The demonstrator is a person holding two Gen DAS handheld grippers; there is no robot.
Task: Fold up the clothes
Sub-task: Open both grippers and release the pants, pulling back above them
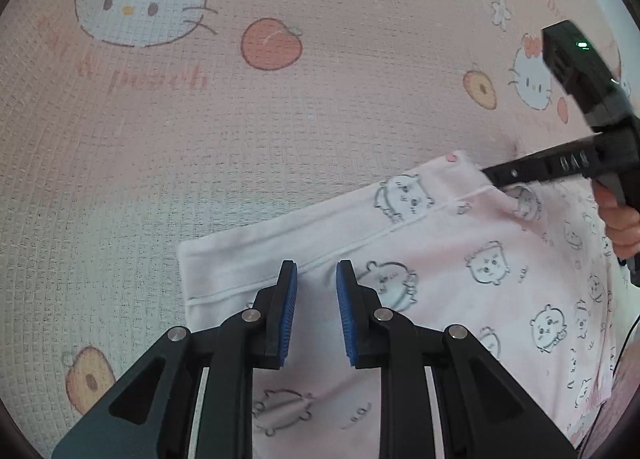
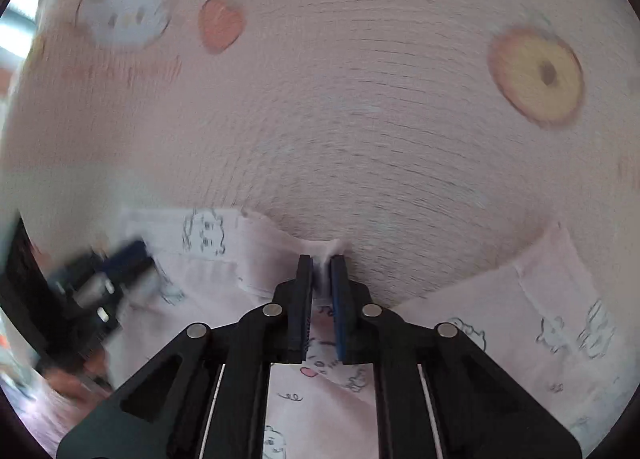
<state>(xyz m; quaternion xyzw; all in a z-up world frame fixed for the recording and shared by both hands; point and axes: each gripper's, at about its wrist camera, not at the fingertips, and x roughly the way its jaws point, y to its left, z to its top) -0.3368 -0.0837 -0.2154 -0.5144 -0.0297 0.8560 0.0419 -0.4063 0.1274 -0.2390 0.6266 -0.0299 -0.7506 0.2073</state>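
Two blue-padded fingers of our left gripper (image 1: 316,271) sit nearest the left wrist lens, spread apart with a clear gap and nothing between them. Under and just beyond them lies one pale pink garment (image 1: 400,259), printed with small outlined cartoon faces and crossed by a white seam. Its near-left corner sits just left of our fingers, and the cloth runs off to the right. We count one garment and one pink waffle-textured blanket (image 1: 280,119) beneath it, printed with cat faces, peaches and flowers. Ahead and to the right, our right gripper (image 1: 494,175) reaches in sideways and meets the garment's far edge; one hand (image 1: 618,223) holds its handle. We see no containers in this view.

From the right wrist, the two fingers of the right gripper (image 2: 321,279) are nearest, drawn narrow on a small raised pinch of the garment (image 2: 280,271) at its far edge. The cloth spreads below and to both sides of these fingers, with a sleeve-like flap (image 2: 540,283) off to the right. The blanket (image 2: 360,99) fills everything ahead, blurred. To the left, the left gripper (image 2: 124,259) shows as a dark, smeared shape over the cloth; from here we cannot tell its opening.
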